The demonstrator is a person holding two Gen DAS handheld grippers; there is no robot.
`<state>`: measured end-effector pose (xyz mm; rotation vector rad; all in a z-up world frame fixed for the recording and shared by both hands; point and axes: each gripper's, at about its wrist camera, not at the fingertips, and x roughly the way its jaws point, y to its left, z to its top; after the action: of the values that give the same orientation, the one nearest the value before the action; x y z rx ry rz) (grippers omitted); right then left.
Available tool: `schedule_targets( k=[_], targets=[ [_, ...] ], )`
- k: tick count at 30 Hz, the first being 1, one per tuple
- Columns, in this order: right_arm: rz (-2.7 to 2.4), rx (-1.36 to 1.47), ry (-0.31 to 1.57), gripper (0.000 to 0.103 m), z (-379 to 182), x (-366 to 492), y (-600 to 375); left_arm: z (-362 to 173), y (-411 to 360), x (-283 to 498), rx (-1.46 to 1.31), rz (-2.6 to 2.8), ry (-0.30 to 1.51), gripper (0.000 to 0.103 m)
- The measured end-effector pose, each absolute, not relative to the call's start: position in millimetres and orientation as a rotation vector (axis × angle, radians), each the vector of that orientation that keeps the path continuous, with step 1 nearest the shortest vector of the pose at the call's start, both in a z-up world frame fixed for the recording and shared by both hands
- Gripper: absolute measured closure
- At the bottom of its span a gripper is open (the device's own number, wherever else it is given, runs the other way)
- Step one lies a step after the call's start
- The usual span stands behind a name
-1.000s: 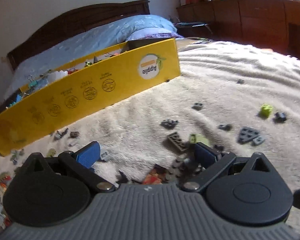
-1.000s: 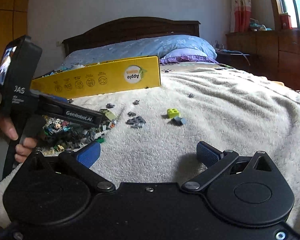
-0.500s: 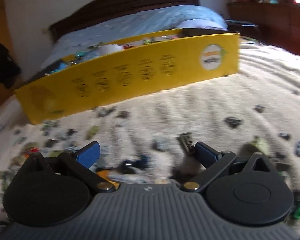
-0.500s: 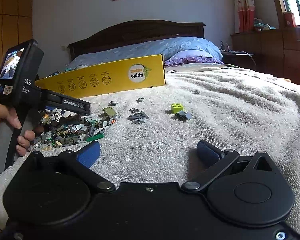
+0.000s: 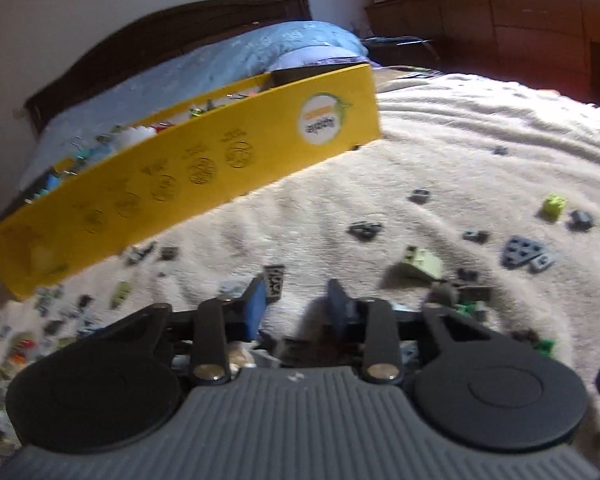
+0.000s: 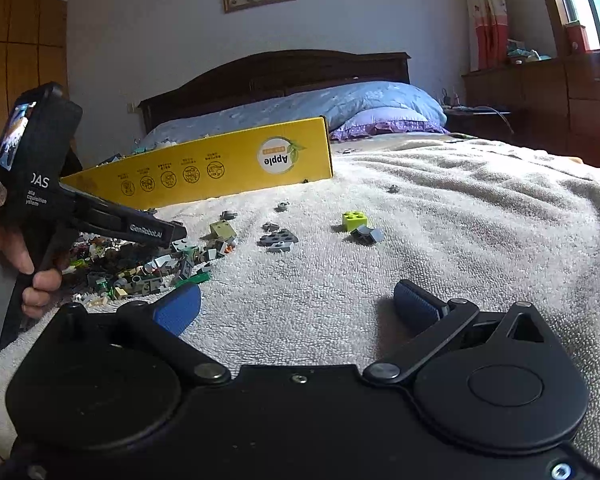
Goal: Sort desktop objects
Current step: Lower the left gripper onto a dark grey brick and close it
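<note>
Bricks (image 6: 140, 268) lie heaped beneath the left tool (image 5: 296, 304), its jaws closing with no piece clearly between them; the right tool (image 6: 296, 308) gapes empty. Beyond the left tool stands the yellow box (image 5: 204, 184); on the soft towel (image 5: 440, 168), a small brick could slip aside.

Bed (image 6: 480, 240), bricks (image 6: 140, 268), yellow box (image 6: 220, 172)

Small building bricks (image 6: 140, 268) heaped in a mixed grey, green and tan pile on the cream blanket, near the long yellow box (image 6: 204, 172); a lime brick (image 6: 355, 220) and grey plates (image 6: 278, 239) scattered apart to the right; box already holding assorted pieces
</note>
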<state>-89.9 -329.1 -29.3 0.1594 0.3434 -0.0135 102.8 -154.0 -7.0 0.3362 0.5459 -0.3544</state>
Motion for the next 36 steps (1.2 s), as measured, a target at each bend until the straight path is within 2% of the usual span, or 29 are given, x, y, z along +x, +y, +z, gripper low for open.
schedule_targets(
  k=[2,8,9,10,14,15,16,20,21,22,23,25,28,34,36],
  targets=[
    [-0.012,0.166,0.334,0.0,-30,-91,-330,-5,-154,104,0.299,-0.401,0.557,0.065],
    [-0.001,0.175,0.331,0.0,-31,-90,-331,6,-152,96,0.192,-0.49,0.522,0.06],
    [-0.001,0.176,0.329,0.0,-31,-90,-331,8,-153,95,0.206,-0.485,0.505,0.054],
    [-0.001,0.178,0.326,0.0,-32,-90,-331,10,-152,94,0.224,-0.48,0.488,0.043],
    [0.001,0.182,0.32,0.0,-33,-90,-331,8,-150,101,0.334,-0.481,0.441,0.027],
    [0.001,0.182,0.32,0.0,-33,-90,-331,5,-150,106,0.369,-0.502,0.451,0.016],
    [0.002,0.184,0.319,0.0,-33,-90,-331,1,-149,111,0.397,-0.535,0.464,0.013],
    [0.006,0.189,0.315,0.0,-34,-91,-332,-8,-142,131,0.346,-0.587,0.535,0.014],
    [0.005,0.189,0.316,0.0,-34,-90,-332,-9,-141,135,0.328,-0.59,0.548,0.015],
    [0.005,0.188,0.317,0.0,-34,-90,-331,-10,-140,139,0.31,-0.589,0.555,0.024],
    [0.005,0.187,0.318,0.0,-34,-90,-331,-11,-140,141,0.3,-0.589,0.559,0.027],
    [0.005,0.188,0.316,0.0,-34,-90,-331,-12,-140,139,0.293,-0.607,0.559,0.048],
    [0.005,0.191,0.312,0.0,-34,-89,-331,-12,-143,133,0.318,-0.635,0.541,0.069],
    [0.005,0.19,0.31,0.0,-35,-89,-332,-10,-144,126,0.311,-0.629,0.536,0.081],
    [0.007,0.193,0.307,0.0,-35,-90,-333,-9,-143,125,0.305,-0.619,0.543,0.077]
  ],
)
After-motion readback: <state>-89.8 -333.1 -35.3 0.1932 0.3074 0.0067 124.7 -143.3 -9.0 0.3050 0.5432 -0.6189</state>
